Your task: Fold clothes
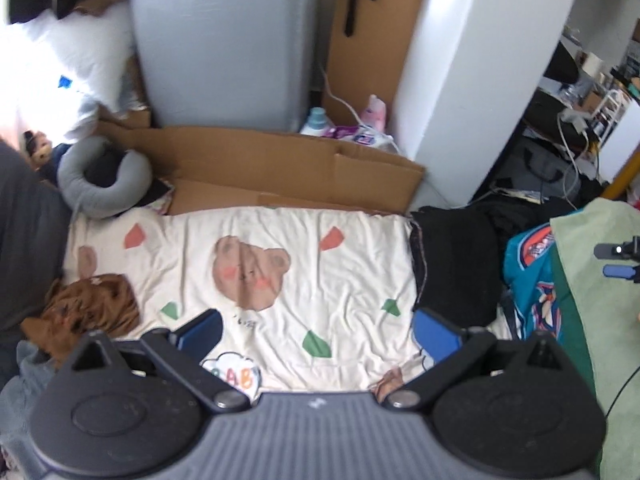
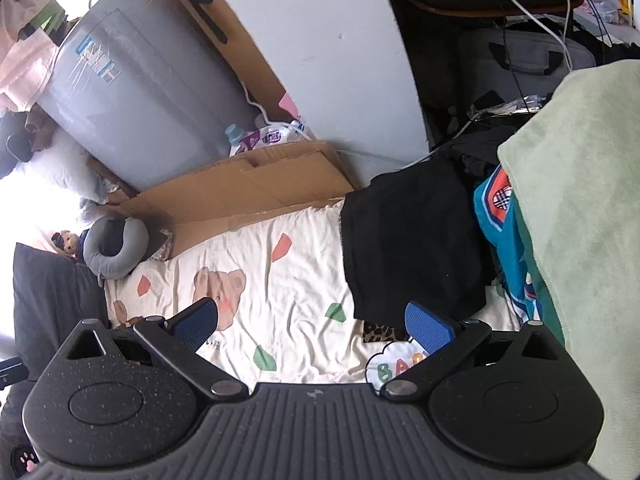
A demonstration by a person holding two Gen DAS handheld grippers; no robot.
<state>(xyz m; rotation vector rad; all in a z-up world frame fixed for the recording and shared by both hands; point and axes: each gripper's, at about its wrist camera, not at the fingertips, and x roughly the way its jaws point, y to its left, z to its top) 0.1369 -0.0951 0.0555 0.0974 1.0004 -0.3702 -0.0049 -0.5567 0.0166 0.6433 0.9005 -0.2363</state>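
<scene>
Both grippers are held above the bed, and nothing is grasped. The left gripper (image 1: 316,330) is spread wide over the cream bear-print sheet (image 1: 280,240); the right gripper (image 2: 312,322) is also spread wide and empty. The step in hand is judged to be the choice of a garment. The black garment (image 2: 408,240) is laid on the right part of the sheet, just ahead of the right gripper, and seems already partly folded. A brown crumpled garment (image 1: 88,308) is seen at the left edge. For the next move, an edge must be reached and pinched. A grey neck pillow (image 1: 100,176), flattened cardboard (image 1: 280,160) and a green towel (image 2: 580,220) crowd the working area.
</scene>
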